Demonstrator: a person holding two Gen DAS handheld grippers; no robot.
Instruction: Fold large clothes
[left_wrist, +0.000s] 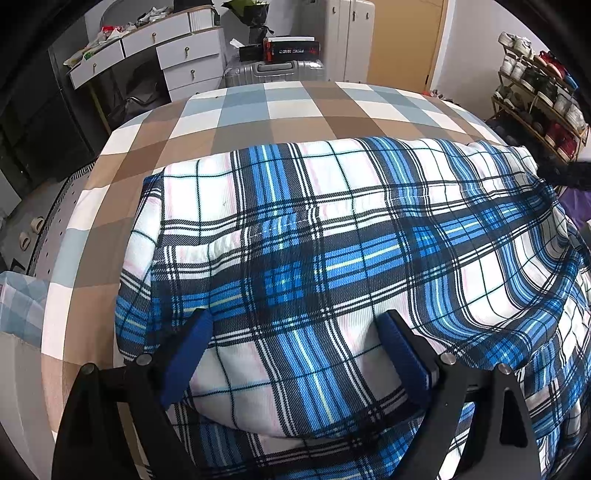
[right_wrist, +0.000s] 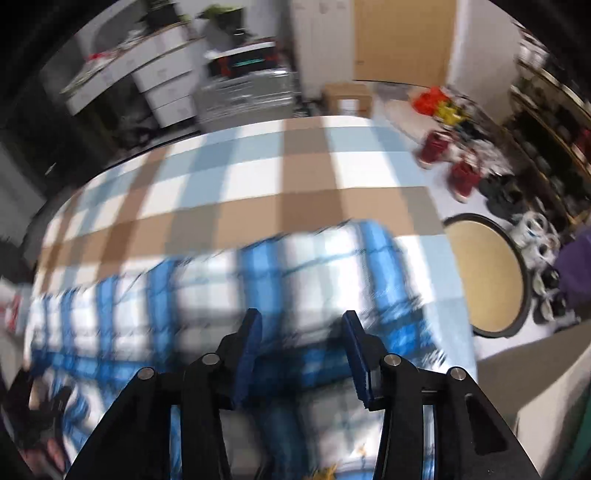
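Lying sharp under the spread left tool (left_wrist: 295, 325), plaid shirt (left_wrist: 332, 240) blurs beneath the parted right tool (right_wrist: 301, 325).

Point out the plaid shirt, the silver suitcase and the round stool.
plaid shirt (left_wrist: 332, 236): left wrist view, middle of the spread fabric.
silver suitcase (left_wrist: 275, 72): left wrist view, its front near the handle.
round stool (right_wrist: 484, 273): right wrist view, the tan top.

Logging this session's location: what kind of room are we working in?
Most likely a bedroom: the plaid shirt lies on a bed with a checked sheet, with a drawer desk and a shoe rack alongside.
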